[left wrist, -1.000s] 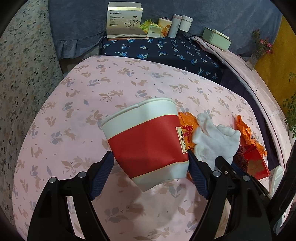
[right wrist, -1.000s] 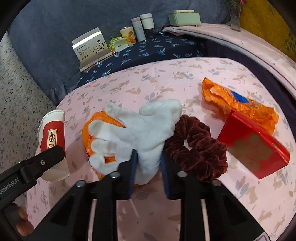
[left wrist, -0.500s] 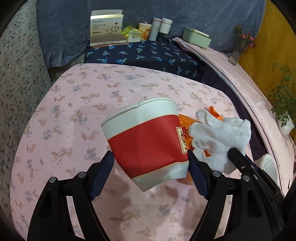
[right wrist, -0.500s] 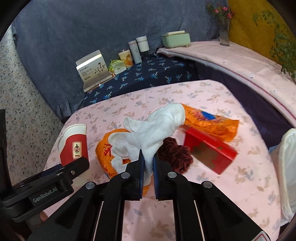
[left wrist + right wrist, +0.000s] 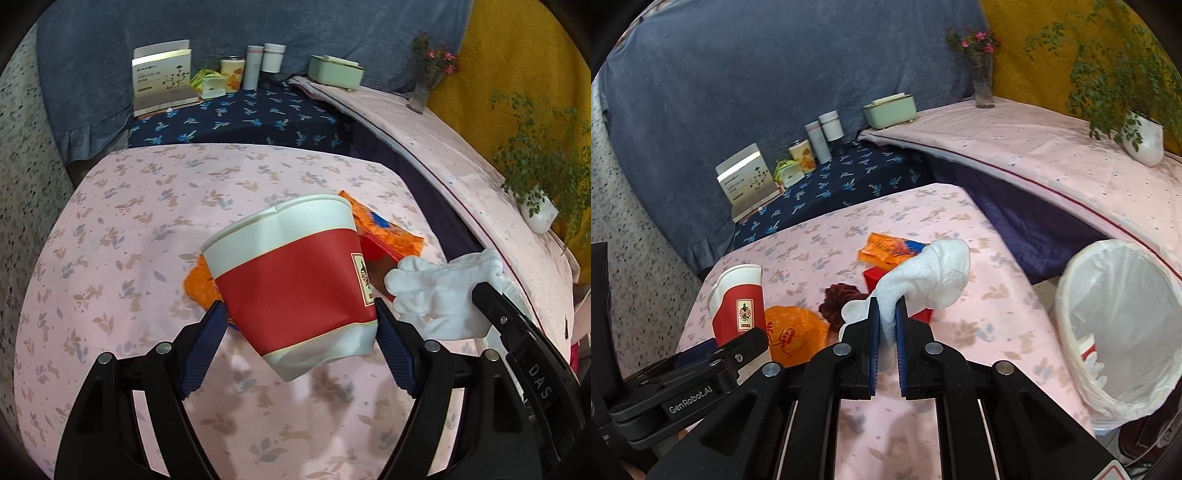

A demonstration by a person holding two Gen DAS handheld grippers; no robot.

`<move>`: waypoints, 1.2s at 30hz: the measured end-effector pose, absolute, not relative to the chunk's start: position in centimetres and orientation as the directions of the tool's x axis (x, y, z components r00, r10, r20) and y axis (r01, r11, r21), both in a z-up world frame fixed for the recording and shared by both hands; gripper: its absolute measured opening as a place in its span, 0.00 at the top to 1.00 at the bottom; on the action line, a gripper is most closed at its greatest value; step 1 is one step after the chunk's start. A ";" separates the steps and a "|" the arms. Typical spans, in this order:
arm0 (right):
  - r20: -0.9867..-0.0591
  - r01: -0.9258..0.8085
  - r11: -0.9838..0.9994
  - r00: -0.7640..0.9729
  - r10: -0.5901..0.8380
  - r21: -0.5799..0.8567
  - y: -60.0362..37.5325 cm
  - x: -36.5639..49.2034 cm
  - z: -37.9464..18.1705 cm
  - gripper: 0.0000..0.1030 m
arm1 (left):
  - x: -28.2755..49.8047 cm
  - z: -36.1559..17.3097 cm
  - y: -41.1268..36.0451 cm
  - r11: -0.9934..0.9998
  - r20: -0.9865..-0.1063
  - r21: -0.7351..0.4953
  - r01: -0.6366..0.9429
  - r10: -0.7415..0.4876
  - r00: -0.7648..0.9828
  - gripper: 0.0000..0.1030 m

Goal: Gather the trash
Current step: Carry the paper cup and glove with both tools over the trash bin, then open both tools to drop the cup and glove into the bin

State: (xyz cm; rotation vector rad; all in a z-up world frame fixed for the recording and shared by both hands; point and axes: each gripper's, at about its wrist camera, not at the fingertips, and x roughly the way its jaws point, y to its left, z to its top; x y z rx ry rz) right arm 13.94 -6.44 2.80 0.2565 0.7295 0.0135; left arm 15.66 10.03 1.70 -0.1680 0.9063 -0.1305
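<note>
My left gripper (image 5: 301,332) fingers pinch the dented red paper cup (image 5: 291,284) above the table; my right gripper (image 5: 886,325) fingers clamp a white glove (image 5: 931,277) thinly; it may slip before the lined bin (image 5: 1123,332) off the table's right edge.

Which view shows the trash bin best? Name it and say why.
The right wrist view. There the trash bin, lined with a white bag, stands beside the pink-clothed table with its open mouth and rim in view. The left wrist view does not show the bin; the red cup fills its middle.
</note>
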 end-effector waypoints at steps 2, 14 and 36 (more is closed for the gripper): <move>-0.655 0.092 0.967 0.750 0.090 0.238 -7.4 13.4 2.9 0.93 | 15.4 1.8 8.9 0.979 -0.769 -0.195 0.064 -0.193 0.609 0.27; -0.653 0.215 0.941 0.757 0.007 0.260 -14.6 10.1 2.5 0.93 | 14.3 2.0 0.7 0.965 -0.771 -0.160 0.210 -0.255 0.584 0.27; -0.686 0.438 0.851 0.715 -0.134 0.291 -27.2 5.5 -0.4 0.93 | 13.4 0.1 -14.4 0.888 -0.799 -0.102 0.449 -0.342 0.494 0.27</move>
